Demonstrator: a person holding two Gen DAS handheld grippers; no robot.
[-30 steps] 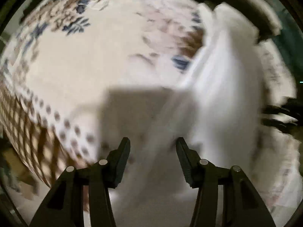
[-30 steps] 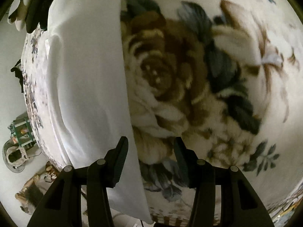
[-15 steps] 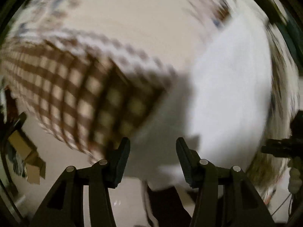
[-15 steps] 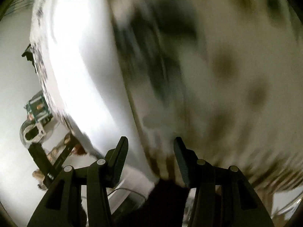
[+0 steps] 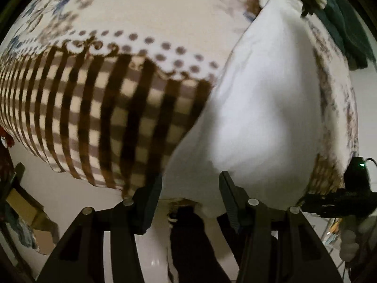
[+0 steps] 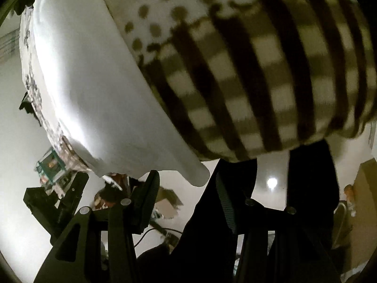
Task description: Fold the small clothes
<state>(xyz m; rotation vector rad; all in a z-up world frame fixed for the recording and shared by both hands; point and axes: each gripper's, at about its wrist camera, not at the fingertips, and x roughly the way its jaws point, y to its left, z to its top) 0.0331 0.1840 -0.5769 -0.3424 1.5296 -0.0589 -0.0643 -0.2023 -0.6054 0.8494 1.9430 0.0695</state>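
Note:
A white garment (image 5: 266, 118) lies folded lengthwise on a table covered by a floral and brown-checked cloth (image 5: 113, 122); its near end hangs over the table's front edge. My left gripper (image 5: 190, 188) is open and empty, just below that hanging end. In the right wrist view the garment (image 6: 94, 89) runs along the left, its lower corner drooping off the edge. My right gripper (image 6: 186, 188) is open and empty, below and in front of that corner. The other gripper shows at the right edge of the left wrist view (image 5: 353, 188).
The checked border of the cloth (image 6: 259, 75) drapes over the table's front. A dark garment (image 5: 341, 23) lies at the far right corner. The person's dark trouser legs (image 6: 311, 184) stand close below. Cardboard boxes (image 5: 26, 214) and clutter sit on the pale floor.
Both grippers have pulled back from above the table top to its front edge and dropped lower. Both views now look at the hanging checked border and the garment's near end. Both stayed open.

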